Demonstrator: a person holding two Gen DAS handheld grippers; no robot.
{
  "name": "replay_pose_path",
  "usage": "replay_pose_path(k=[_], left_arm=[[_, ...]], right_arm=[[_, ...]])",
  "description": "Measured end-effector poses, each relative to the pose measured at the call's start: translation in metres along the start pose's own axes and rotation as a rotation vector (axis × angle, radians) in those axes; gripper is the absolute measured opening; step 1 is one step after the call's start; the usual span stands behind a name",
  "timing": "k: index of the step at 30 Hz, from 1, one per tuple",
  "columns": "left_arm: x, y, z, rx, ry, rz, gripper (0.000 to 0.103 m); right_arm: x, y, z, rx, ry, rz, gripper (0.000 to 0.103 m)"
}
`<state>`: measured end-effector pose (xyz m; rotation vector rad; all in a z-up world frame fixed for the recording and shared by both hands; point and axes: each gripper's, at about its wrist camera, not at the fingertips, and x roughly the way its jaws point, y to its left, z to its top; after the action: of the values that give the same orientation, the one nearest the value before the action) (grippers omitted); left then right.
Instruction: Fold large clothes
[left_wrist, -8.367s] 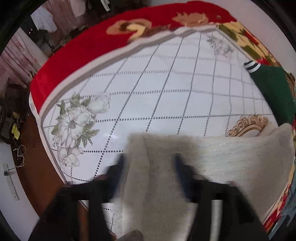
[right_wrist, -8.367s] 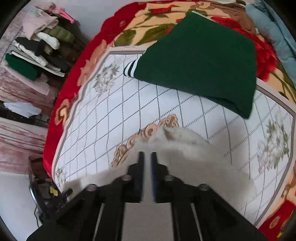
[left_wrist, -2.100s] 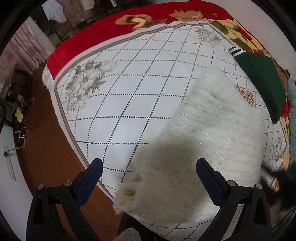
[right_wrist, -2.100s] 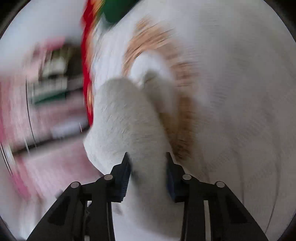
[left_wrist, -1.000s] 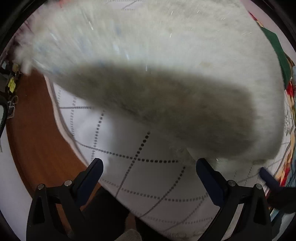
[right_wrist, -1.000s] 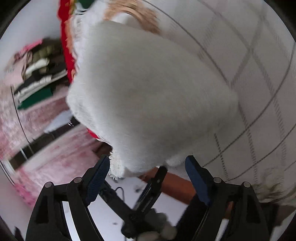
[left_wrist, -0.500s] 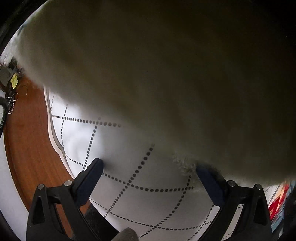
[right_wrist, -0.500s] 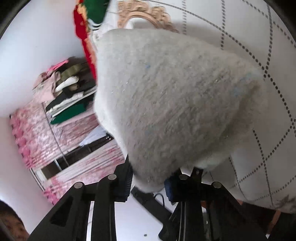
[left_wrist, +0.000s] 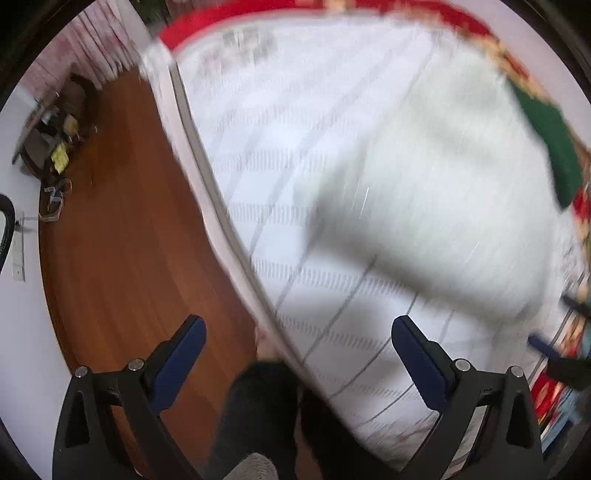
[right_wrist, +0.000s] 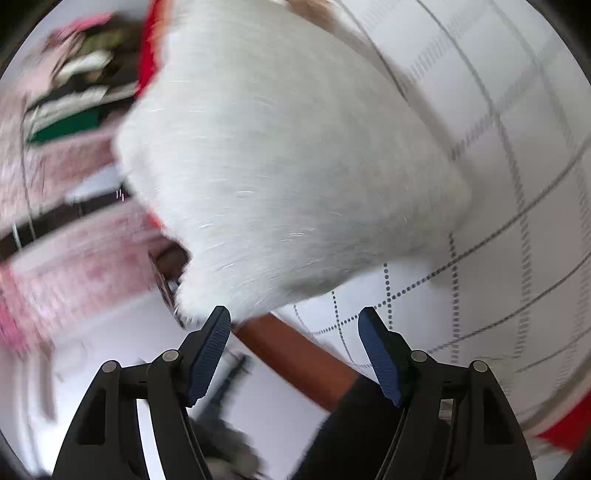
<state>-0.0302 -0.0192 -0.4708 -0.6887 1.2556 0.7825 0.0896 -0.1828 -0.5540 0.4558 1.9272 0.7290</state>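
Note:
The folded white fluffy garment (left_wrist: 424, 184) lies on the white grid-patterned bed cover (left_wrist: 280, 155), blurred by motion. My left gripper (left_wrist: 299, 354) hangs open above the bed's edge, apart from the garment, with nothing between its fingers. In the right wrist view the garment (right_wrist: 288, 166) fills the upper middle. Its near edge ends just above the left fingertip of my right gripper (right_wrist: 295, 332). That gripper's jaws are opening and only floor and bed cover (right_wrist: 517, 184) show between them. The right gripper's blue tips (left_wrist: 543, 343) show at the left view's right edge.
A folded dark green garment (left_wrist: 554, 147) lies beyond the white one, on a red floral blanket (left_wrist: 258, 14). Wooden floor (left_wrist: 122, 240) with clutter (left_wrist: 55, 147) runs beside the bed. A person's dark-clad leg (left_wrist: 258, 406) stands at the bed edge. Stacked clothes (right_wrist: 74, 92) sit on shelves.
The right gripper, shut on the lifted garment's edge half a second ago, has let go and the garment has dropped onto the bed. The left view has pulled up and away from it.

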Motion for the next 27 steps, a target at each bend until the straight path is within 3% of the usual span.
replay_pose_path(k=[3,6,8,11,14,16,19,20,21,22,25,26,27], left_arm=[[-0.021,-0.010,0.043,0.003,-0.096,-0.060,0.103],[-0.007,-0.022,0.079,0.016,-0.112,-0.114,0.103],[0.015,-0.034,0.102,0.057,-0.113,-0.132,0.103],[0.044,-0.046,0.109,0.101,-0.053,-0.177,0.103],[0.062,-0.055,0.108,0.118,0.032,-0.248,0.103],[0.070,-0.060,0.107,0.147,0.058,-0.280,0.103],[0.073,-0.062,0.107,0.177,0.057,-0.275,0.103],[0.069,-0.061,0.106,0.172,0.055,-0.270,0.103],[0.071,-0.056,0.108,0.148,0.055,-0.265,0.103],[0.072,-0.053,0.109,0.130,0.059,-0.278,0.103],[0.071,-0.043,0.114,0.087,0.059,-0.320,0.097],[0.068,-0.043,0.115,0.091,0.044,-0.343,0.090],[0.066,-0.044,0.115,0.100,0.037,-0.358,0.066]], right_arm=[[-0.033,0.011,0.009,-0.107,-0.076,-0.042,0.092],[-0.044,0.006,0.043,-0.167,-0.130,-0.086,0.103],[-0.041,-0.003,0.074,-0.180,-0.150,-0.089,0.103],[-0.011,-0.030,0.118,-0.206,-0.082,-0.022,0.103],[0.018,-0.047,0.138,-0.224,0.027,0.123,0.103],[0.031,-0.039,0.147,-0.260,0.100,0.198,0.103],[0.042,-0.020,0.153,-0.312,0.138,0.214,0.103],[0.043,-0.015,0.152,-0.322,0.117,0.214,0.098],[0.043,-0.014,0.151,-0.313,0.108,0.226,0.080],[0.040,-0.015,0.150,-0.287,0.096,0.234,0.072],[0.027,-0.020,0.135,-0.212,0.064,0.241,0.064],[0.022,-0.025,0.132,-0.181,0.059,0.257,0.062],[0.018,-0.030,0.128,-0.146,0.057,0.273,0.061]])
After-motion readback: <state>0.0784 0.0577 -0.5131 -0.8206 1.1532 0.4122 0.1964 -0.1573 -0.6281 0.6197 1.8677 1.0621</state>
